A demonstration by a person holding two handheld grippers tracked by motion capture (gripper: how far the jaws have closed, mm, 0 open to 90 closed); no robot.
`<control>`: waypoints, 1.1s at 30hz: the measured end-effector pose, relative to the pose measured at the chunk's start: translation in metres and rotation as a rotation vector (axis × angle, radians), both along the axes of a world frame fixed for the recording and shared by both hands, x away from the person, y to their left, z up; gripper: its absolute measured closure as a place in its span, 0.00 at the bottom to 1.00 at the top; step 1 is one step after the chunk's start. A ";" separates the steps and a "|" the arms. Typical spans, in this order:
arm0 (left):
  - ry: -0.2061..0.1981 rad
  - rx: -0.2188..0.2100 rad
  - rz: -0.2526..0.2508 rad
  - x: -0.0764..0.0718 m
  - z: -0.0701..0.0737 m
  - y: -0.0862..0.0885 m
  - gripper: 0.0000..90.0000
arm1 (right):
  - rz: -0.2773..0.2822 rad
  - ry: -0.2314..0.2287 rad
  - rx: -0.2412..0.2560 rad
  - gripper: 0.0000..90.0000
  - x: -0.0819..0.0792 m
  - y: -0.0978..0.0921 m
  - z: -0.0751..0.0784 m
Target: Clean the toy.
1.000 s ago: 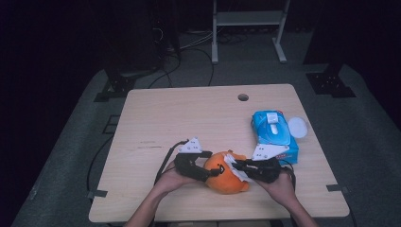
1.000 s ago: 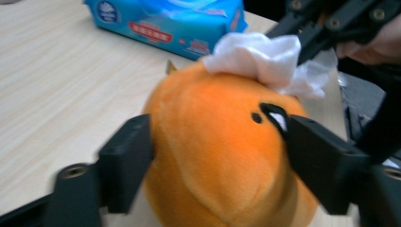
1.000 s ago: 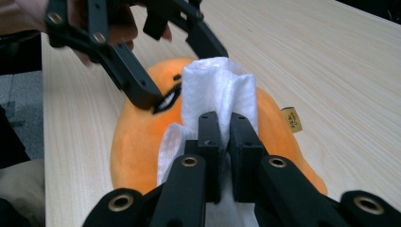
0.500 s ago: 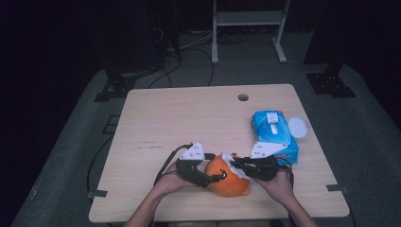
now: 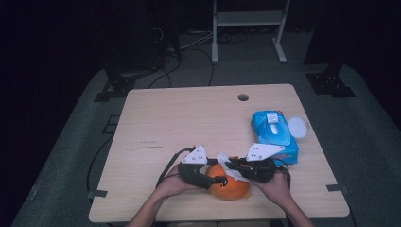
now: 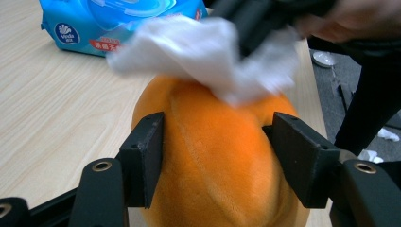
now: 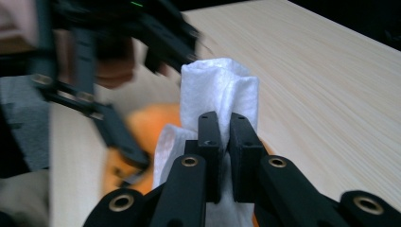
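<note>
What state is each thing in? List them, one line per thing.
Orange plush toy: on the table, clamped between the left gripper's jaws.
White wipe: crumpled, pinched in the right gripper, lying on top of the toy.
Blue wipes pack: flat on the table, flap shut.
White lid: beside the pack.
Left gripper: shut on the toy.
Right gripper: shut on the wipe.

Both grippers, left (image 5: 218,180) and right (image 5: 235,165), are black, with flat rectangular jaws, brass-ringed screw holes, grey triangular top plates and trailing black cables.
</note>
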State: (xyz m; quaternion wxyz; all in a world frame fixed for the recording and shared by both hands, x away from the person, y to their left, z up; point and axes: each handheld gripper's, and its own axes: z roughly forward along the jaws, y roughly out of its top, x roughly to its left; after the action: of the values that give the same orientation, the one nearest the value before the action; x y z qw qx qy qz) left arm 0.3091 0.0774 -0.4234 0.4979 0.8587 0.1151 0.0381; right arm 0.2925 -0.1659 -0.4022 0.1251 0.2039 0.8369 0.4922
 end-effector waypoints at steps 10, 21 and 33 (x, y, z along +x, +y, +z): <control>0.097 -0.005 0.037 0.009 0.000 0.001 0.22 | -0.043 0.046 -0.014 0.93 0.003 -0.023 -0.007; -0.044 0.048 -0.045 -0.005 0.003 -0.002 0.42 | 0.030 0.015 0.014 0.93 -0.004 0.002 0.002; -0.057 0.053 -0.061 -0.004 0.002 0.000 0.42 | -0.058 0.022 -0.016 0.93 0.004 -0.024 -0.003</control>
State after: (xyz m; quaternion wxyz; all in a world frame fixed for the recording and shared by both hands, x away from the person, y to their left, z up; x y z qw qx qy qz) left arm 0.3049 0.0774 -0.4216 0.4791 0.8732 0.0738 0.0505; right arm 0.2970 -0.1896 -0.4049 0.1317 0.2323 0.8360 0.4794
